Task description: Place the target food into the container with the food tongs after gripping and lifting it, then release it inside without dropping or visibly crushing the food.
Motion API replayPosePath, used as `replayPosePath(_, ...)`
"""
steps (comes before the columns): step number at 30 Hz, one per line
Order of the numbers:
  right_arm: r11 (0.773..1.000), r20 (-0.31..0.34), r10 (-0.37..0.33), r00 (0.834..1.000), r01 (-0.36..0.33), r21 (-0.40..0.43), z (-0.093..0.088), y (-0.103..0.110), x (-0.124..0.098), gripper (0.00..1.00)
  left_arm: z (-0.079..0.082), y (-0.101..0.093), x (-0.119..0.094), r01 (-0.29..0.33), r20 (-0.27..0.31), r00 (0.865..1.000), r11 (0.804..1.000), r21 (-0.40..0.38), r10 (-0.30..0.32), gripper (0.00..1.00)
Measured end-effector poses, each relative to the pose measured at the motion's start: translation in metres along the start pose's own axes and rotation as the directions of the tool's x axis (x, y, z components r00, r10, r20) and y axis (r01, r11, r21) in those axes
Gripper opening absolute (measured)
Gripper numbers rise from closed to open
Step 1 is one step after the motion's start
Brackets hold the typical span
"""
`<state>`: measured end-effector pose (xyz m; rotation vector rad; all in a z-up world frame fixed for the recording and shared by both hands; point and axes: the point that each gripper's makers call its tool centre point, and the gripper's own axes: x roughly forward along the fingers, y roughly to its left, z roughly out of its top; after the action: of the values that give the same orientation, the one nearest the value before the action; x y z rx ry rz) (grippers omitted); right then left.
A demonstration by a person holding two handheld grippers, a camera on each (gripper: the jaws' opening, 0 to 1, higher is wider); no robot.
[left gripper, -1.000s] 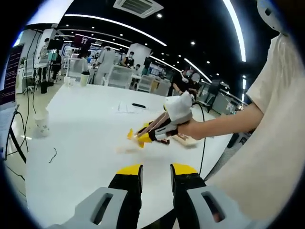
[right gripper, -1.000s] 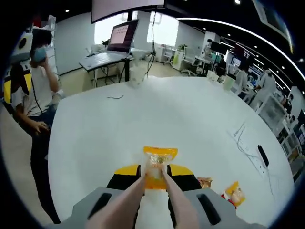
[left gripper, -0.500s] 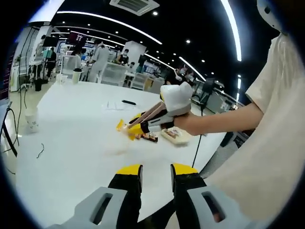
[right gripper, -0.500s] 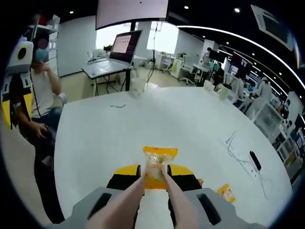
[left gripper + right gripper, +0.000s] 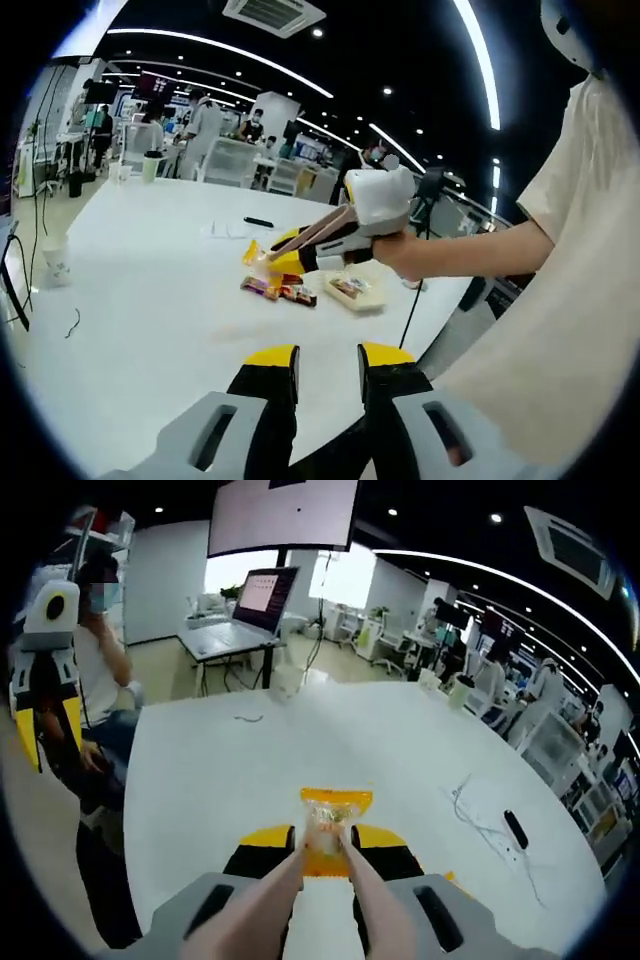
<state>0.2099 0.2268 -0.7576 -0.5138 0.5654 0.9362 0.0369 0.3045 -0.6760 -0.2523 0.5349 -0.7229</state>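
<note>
White bench point(image 5: 130, 300) is carrying everything, and I am working above its near corner so the food has little way to travel. In the left gripper view my right tongs point(image 5: 262, 260) are reaching in from the right, raised over the bench and angled down toward the clear container point(image 5: 352, 290), which is sitting near the bench edge just beside two small snack packets point(image 5: 278, 290). I judge that I am carrying the food toward that container; the release is not yet done.

In the right gripper view the right tongs point(image 5: 324, 832) are closing their two pale arms on the orange snack packet point(image 5: 334, 818), pinching only its lower part so that the clear window stands free above the tips. The packet is looking unbent, which suggests a light grip, enough to lift without crushing.

My left tongs point(image 5: 328, 368) are hanging over the bench with their yellow-tipped jaws parted and nothing between them; I am holding them back so the right side has room.

A black pen point(image 5: 515, 830) is lying well apart, beyond the work.
</note>
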Motion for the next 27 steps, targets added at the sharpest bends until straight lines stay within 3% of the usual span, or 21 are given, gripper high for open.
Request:
replayPosePath(4,1.0,0.025,-0.009,1.0,0.009,-0.006,0.006,-0.002,-0.013,0.21,-0.002,-0.014,0.008,0.027,-0.014,1.0,1.0,0.008,-0.027,0.23)
replayPosePath(21,0.999,0.063,-0.021,0.998,0.023,-0.028,0.014,-0.01,-0.042,0.22,0.002,-0.031,0.016,0.046,-0.015,0.999,0.998,0.034,-0.045,0.24)
replayPosePath(27,0.999,0.086,-0.027,0.996,0.03,-0.034,0.018,-0.014,-0.057,0.22,0.005,-0.044,0.019,0.047,0.012,0.999,0.999,0.021,-0.047,0.24)
